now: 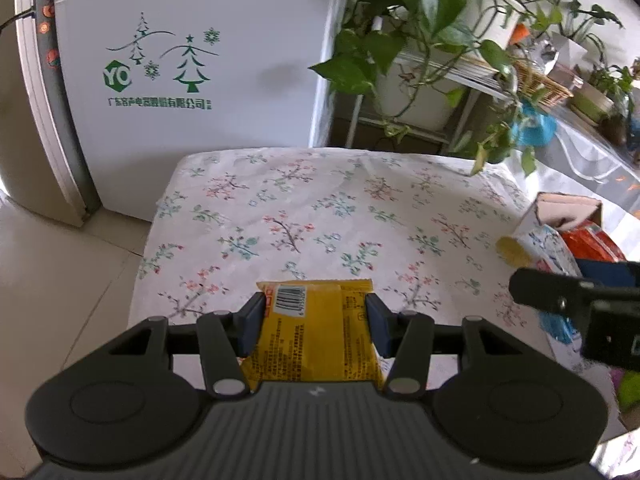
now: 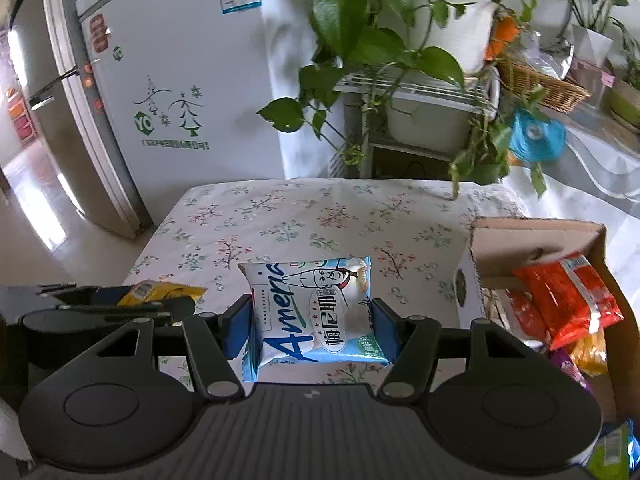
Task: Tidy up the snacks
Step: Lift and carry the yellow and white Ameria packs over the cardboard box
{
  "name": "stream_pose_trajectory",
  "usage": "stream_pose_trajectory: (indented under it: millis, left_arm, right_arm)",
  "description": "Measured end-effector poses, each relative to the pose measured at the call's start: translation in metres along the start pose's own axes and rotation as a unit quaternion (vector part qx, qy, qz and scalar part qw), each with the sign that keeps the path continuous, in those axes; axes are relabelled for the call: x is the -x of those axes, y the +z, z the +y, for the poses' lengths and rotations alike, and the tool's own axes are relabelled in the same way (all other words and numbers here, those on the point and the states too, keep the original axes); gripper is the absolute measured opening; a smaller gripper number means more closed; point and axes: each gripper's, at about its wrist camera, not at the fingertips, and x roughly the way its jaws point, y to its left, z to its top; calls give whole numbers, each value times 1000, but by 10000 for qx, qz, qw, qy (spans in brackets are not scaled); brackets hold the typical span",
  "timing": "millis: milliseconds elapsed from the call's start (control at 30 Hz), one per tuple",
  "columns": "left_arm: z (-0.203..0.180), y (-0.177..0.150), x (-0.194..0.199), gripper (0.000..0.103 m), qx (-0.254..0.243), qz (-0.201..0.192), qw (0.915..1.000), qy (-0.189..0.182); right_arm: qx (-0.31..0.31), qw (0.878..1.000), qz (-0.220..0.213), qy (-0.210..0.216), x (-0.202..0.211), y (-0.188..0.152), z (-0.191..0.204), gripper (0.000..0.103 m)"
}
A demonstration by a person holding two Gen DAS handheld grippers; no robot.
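Both my claws loaded over the table, a snack each.

R cam only: box at table's R edge, open, red packs inside; L cam cuts it off at frame edge. Cloth ahead bare to far edge, fridge and plants beyond. My L claw pinched tight on yellow pack, back side w/ barcode; R claw squeezes white-blue pack, wider. Low ends of both packs hidden.
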Motion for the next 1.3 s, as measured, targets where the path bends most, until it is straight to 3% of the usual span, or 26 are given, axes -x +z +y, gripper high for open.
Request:
stream_pose_trajectory:
  millis: [433,800,1300]
  left_arm:
    - [-6,-21,9,52,189,195,9995,-161]
    - [-49,-13,28,52,196,143,9984,-509]
    - [-133,1,37,52,-45,128,9919,-1264]
  right_arm:
    - [-222,9994,-258,-86,23,-3,-23,69]
    - [-698,9954,-641,-138,58,-4,-66,69]
    - [-2037,9706,-1216,-400,117,-21,-160,69]
